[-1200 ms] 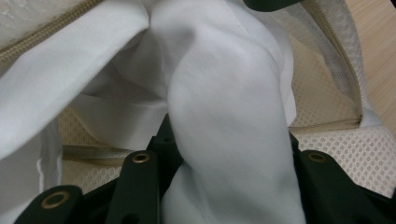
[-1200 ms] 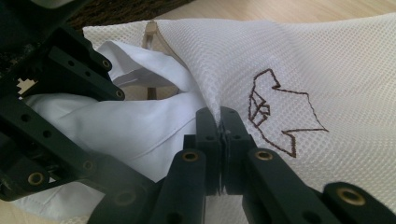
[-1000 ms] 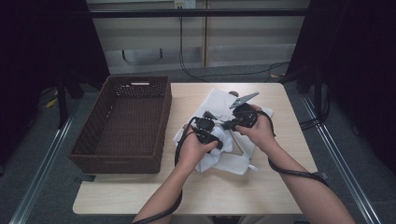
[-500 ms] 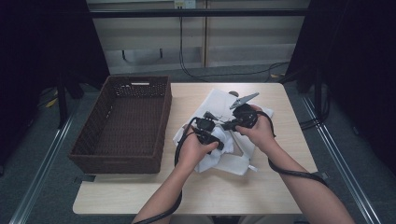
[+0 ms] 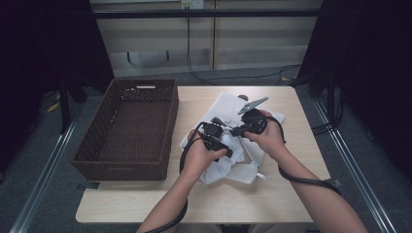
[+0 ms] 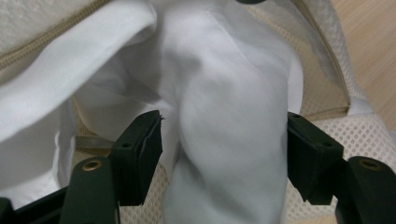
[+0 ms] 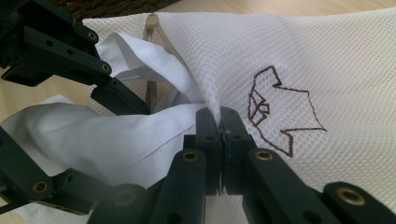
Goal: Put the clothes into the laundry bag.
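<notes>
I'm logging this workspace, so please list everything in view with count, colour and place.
mesh bag: one, white with a brown stitched emblem, on the table right of centre
cloth: one, white, partly inside the bag's mouth
basket: one, dark brown wicker, on the table's left
table: one, light wood, centre
left gripper: one, black, jaws just opening, cloth between them
right gripper: one, black, shut on the bag's edge

Both grippers [image 5: 221,132] [image 5: 238,130] on white cloth [image 5: 228,167] beside wicker basket [image 5: 127,127].
</notes>
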A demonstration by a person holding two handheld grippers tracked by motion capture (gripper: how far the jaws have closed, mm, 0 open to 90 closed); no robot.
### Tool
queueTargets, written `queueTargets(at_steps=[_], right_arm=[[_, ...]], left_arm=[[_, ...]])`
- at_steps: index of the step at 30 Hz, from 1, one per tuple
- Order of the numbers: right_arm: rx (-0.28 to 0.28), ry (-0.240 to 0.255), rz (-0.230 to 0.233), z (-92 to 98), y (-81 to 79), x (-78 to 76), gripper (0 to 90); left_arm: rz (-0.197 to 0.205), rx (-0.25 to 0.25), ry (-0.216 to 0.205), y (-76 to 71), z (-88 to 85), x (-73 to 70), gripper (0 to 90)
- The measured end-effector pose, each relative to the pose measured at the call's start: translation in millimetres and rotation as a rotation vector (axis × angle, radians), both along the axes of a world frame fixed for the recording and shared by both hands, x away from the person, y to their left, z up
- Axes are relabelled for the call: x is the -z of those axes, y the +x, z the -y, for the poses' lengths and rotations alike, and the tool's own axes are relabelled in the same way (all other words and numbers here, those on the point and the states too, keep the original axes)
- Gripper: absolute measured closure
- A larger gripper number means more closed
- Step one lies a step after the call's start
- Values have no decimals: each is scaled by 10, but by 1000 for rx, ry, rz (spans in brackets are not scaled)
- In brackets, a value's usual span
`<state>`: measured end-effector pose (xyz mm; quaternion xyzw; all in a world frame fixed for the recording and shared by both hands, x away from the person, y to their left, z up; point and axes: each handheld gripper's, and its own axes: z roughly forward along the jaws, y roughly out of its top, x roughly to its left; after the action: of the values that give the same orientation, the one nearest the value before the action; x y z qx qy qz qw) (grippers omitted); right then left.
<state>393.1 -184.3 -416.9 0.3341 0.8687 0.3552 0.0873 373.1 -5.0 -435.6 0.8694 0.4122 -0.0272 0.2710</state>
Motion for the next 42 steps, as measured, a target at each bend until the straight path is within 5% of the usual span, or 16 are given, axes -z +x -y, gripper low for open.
queueTargets(at_steps=[16,30,42], right_arm=[[7,-23,-7,-1,3,23,886],[4,-18,-13,-3,8,33,886],[0,-16,-6,1,13,13,886]], left_arm=[[6,-8,-21,-68,-113,-41,234],[-10,14,6,-111,-193,26,130],[-18,6,5,-163,-174,93,127]])
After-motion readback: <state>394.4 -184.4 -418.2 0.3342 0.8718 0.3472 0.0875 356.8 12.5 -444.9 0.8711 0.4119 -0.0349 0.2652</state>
